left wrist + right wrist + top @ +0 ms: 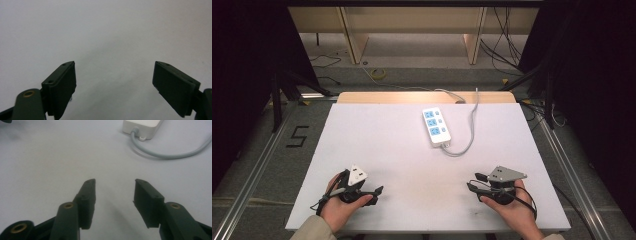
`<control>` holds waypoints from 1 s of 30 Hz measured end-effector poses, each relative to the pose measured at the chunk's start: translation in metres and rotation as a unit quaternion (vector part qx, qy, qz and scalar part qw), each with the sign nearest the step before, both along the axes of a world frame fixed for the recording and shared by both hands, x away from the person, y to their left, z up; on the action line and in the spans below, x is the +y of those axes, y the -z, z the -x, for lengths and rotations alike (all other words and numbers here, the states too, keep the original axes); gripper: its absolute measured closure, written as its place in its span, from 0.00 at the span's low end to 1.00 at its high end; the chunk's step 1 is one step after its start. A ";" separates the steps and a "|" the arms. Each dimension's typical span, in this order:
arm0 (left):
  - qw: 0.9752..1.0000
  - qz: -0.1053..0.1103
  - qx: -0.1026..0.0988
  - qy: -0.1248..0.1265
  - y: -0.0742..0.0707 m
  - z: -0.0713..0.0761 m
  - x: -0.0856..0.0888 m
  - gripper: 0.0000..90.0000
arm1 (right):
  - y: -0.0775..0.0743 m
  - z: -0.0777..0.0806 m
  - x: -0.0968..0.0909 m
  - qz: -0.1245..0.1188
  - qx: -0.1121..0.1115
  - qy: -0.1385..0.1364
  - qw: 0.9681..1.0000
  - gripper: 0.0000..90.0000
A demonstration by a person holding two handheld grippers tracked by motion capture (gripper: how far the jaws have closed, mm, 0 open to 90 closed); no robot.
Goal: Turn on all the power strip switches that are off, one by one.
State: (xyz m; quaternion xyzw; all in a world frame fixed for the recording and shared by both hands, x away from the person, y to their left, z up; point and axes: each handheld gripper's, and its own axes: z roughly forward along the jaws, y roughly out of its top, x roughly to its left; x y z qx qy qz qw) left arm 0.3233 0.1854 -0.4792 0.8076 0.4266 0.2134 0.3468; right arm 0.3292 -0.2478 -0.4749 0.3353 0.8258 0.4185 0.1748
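At 12 o'clock lies the power strip; left gripper and right gripper gape, empty. Its cable could snag a reaching jaw.

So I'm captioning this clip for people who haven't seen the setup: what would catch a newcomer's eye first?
Probably the white power strip with blue sockets, alone toward the far middle of the pale table, its grey cable looping off the far edge. Next, the two hand-held grippers at the near edge: the left gripper and right gripper, both with black fingers apart and holding nothing.
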 end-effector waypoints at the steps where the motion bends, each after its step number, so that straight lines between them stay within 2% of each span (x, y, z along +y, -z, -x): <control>1: 1.000 -0.001 0.001 -0.001 0.000 0.000 0.000 0.21 | 0.001 0.001 0.001 0.005 0.001 -0.004 1.000 0.64; 4: 1.000 -0.001 0.004 -0.003 0.001 -0.001 0.001 0.21 | 0.001 0.002 0.002 0.013 0.001 -0.006 1.000 0.69; 7: 1.000 -0.002 0.004 -0.006 0.001 0.000 0.002 0.21 | 0.000 0.004 0.004 0.026 -0.003 -0.005 1.000 0.83; 8: 1.000 -0.002 0.004 -0.007 0.001 -0.001 0.002 0.21 | 0.000 0.004 0.004 0.026 -0.003 -0.005 1.000 0.83; 13: 1.000 -0.003 0.005 -0.007 0.002 -0.001 0.002 0.22 | -0.003 0.003 0.004 0.042 0.000 0.007 0.999 0.99; 18: 1.000 -0.008 0.006 -0.006 0.002 -0.002 0.002 0.22 | -0.005 0.001 0.004 0.047 0.001 0.012 0.999 1.00; 24: 1.000 -0.004 0.006 -0.007 0.003 -0.003 0.001 0.23 | -0.008 -0.004 0.005 0.054 0.004 0.018 0.998 1.00; 30: 1.000 -0.005 0.006 -0.006 0.003 -0.003 0.002 0.23 | -0.010 -0.012 0.007 0.051 0.004 0.020 0.998 1.00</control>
